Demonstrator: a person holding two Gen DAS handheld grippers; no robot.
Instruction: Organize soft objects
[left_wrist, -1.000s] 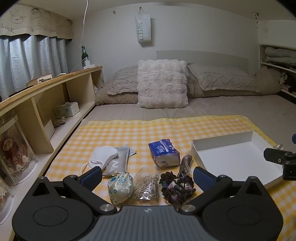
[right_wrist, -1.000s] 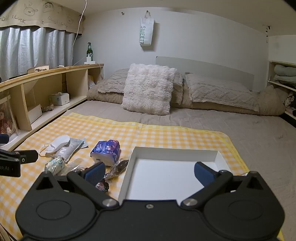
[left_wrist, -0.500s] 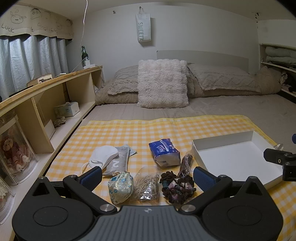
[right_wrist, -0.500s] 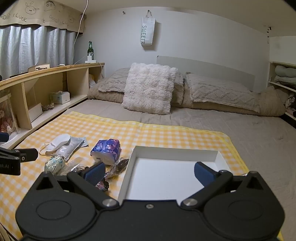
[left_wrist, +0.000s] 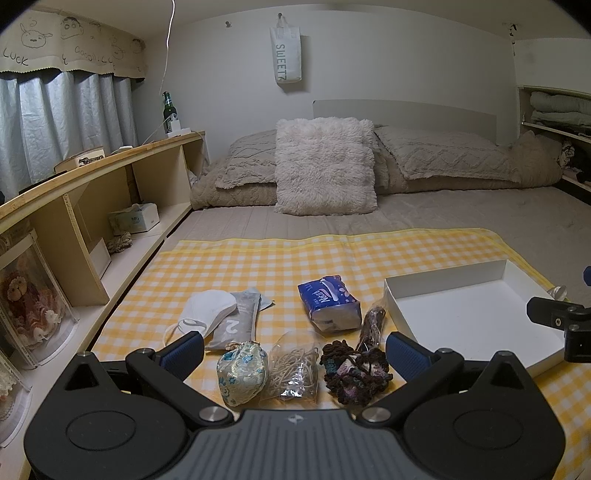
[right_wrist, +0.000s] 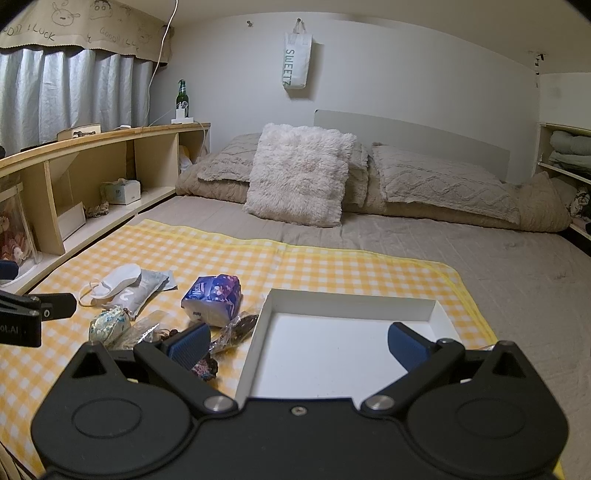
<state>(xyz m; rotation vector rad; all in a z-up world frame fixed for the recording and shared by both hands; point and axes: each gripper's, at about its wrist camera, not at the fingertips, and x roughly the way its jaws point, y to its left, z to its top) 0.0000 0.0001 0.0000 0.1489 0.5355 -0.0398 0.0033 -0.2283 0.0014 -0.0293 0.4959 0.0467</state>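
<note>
The left wrist camera sits low, just behind the left gripper (left_wrist: 294, 349), and looks forward down the bed toward the fluffy pillow (left_wrist: 325, 166). It is close to the small things on the yellow checked cloth (left_wrist: 332, 258). The right wrist camera sits just behind the right gripper (right_wrist: 297, 343), more to the right, right over the white tray (right_wrist: 325, 350). It faces the same way. Both views show the cloth, the tray (left_wrist: 469, 314), the blue tissue pack (left_wrist: 328, 302) and the pillow.
</note>
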